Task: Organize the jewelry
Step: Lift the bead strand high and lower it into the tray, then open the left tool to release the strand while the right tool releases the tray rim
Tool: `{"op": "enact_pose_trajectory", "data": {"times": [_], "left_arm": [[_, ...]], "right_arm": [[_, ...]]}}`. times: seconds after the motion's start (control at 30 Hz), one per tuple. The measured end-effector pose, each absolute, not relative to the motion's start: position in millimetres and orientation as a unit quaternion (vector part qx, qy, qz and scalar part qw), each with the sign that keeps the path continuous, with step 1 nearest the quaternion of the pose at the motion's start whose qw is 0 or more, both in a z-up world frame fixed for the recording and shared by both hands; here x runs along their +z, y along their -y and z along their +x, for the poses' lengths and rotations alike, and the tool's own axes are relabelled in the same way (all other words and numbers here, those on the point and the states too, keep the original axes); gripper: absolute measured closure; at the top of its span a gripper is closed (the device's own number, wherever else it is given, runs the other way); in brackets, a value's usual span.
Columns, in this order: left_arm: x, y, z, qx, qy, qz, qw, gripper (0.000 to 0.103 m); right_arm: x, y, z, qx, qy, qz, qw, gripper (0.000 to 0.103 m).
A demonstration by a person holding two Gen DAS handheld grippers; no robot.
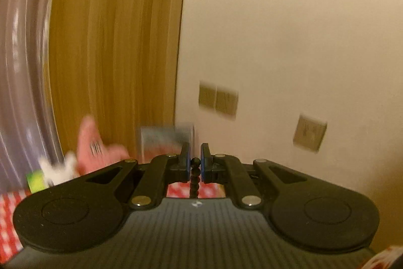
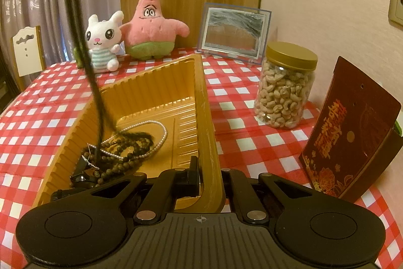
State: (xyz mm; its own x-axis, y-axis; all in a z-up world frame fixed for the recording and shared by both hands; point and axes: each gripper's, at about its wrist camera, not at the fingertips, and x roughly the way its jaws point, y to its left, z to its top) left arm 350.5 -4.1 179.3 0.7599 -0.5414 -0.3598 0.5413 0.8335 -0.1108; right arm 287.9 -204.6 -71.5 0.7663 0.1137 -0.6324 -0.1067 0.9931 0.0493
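My left gripper (image 1: 195,160) is raised high, facing the wall, and shut on a black bead necklace (image 1: 195,177) that hangs down between its pads. In the right wrist view the same black strand (image 2: 83,47) drops from the top of the frame into a gold plastic tray (image 2: 161,77) on the checkered table. Its lower end lies in the tray on a brown bead necklace (image 2: 126,153) and a white pearl necklace (image 2: 161,135). My right gripper (image 2: 210,175) is shut on the tray's near right wall.
A cashew jar (image 2: 286,85) and a dark red gift box (image 2: 352,132) stand to the right of the tray. A white bunny plush (image 2: 103,42), a pink star plush (image 2: 151,24) and a framed picture (image 2: 234,32) stand at the back. A white chair (image 2: 26,52) is at the left.
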Motion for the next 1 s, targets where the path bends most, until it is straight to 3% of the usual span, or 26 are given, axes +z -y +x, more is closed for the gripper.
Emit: {"op": "enact_pose_trajectory", "data": {"times": [0.47,0.53,0.63,1.0], "left_arm": [[17,25,374,-0.289,-0.395,-0.034,0.871,0.097],[9,27,374,-0.294,-0.403,-0.037,0.866,0.094],[10,28,369,-0.293,-0.402,-0.031,0.867,0.077],[10,-20,361,-0.192,-0.393,-0.013,0.899,0.066]], "right_arm": [[-72,205,288,0.057,-0.340,0.005,0.939,0.098],[-72,204,288,0.057,-0.340,0.005,0.939,0.098],[-72,204,288,0.057,-0.340,0.006,0.939,0.098],[-72,201,292,0.060,-0.337,0.002,0.940,0.098]]}}
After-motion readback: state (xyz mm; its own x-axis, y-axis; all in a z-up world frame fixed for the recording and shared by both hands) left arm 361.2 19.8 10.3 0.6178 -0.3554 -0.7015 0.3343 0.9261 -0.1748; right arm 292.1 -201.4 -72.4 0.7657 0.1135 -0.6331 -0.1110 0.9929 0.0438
